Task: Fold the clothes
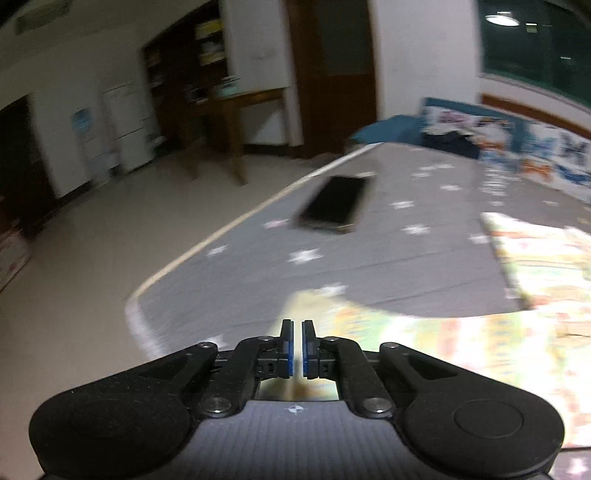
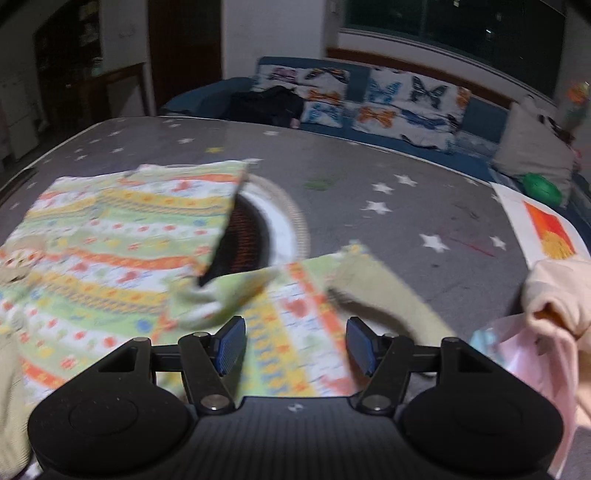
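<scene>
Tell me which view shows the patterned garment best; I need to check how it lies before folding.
The right wrist view: the patterned garment spreads across the star-print table, one flap lifted, with the open right tongs above its near edge. The left wrist view shows only blurred parts of it beyond the nearly closed left tongs.

We see a dim room with white walls [image 1: 413, 48], a pale glossy floor [image 1: 110, 236], a dark wooden door [image 1: 332, 74], a wooden desk [image 1: 240, 107] below dark shelves [image 1: 177, 62], a blue sofa [image 2: 476, 114] with butterfly-print cushions [image 2: 410, 99], and a dark window [image 2: 454, 29].
</scene>
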The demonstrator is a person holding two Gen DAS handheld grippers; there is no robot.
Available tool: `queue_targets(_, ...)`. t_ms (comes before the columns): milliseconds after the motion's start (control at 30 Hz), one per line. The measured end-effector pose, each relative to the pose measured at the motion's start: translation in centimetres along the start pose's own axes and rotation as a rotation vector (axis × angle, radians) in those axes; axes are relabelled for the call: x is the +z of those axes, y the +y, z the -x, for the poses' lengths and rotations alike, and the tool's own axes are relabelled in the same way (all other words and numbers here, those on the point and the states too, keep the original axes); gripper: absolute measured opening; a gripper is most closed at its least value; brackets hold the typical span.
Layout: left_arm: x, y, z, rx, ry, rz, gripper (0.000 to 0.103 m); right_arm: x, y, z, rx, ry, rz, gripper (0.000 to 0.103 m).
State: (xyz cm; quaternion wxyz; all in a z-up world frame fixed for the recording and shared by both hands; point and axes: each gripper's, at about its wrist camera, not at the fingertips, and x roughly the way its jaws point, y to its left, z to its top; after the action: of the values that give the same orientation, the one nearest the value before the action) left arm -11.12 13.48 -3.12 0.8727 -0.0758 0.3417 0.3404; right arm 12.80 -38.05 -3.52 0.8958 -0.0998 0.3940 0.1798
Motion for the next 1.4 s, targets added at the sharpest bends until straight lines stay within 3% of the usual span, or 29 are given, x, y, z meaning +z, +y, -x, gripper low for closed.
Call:
queue_targets(133,0.4,-3.8,0.6,-0.122,-0.009,-0.069,0.008,0.5,-2.0,-0.6,-0.107,0.006,-0.027,0.053)
queue_targets(233,0.1,-7.0,0.6,-0.191,-0.007,-0.133,0.011,1.1,-3.1,-0.3,-0.167,-0.022,-0.046,0.053)
queue_targets(333,0.0,-9.3,0.0,-0.220,0.004,-0.177,0.015,1.7,-3.3,-0.9,-0.117,-0.022,-0.039,0.055)
queue_targets(500,0.0,-12.8,-0.9,-0.264,0.023,-0.241,0.027,2.4,-3.2,-2.6,-0.211,-0.028,-0.042,0.056)
queue_targets(567,0.6,-13.6,-1.6,-0.278,0.032,-0.254,0.032,2.6,-3.5,-3.0,-0.198,-0.013,-0.063,0.056)
queue_targets(700,2.6,-15.4,-3.4,-0.282,0.036,-0.273,0.047,3.3,-2.2,-1.7,-0.194,-0.075,-0.015,0.059)
queue_targets(867,5.3,-17.7,-6.0,-0.273,0.034,-0.301,0.048,4.9,1.2,-1.5,0.033,-0.070,0.077,0.059)
queue_targets(1000,7.3,-17.9,-7.3,-0.309,0.064,-0.262,0.049,6.6,3.5,-3.3,0.148,-0.032,0.107,0.057)
queue_targets(1133,8.9,-19.1,-8.8,-0.300,0.056,-0.281,0.057,8.0,5.7,-6.0,0.189,0.005,0.124,0.053)
queue_targets(1367,9.4,-20.3,-11.8,-0.279,0.066,-0.289,0.057,9.4,7.8,-9.9,0.179,0.030,0.112,0.049)
queue_targets(1400,9.4,-20.3,-11.9,-0.286,0.058,-0.283,0.052,9.5,7.9,-10.2,0.178,0.027,0.111,0.049)
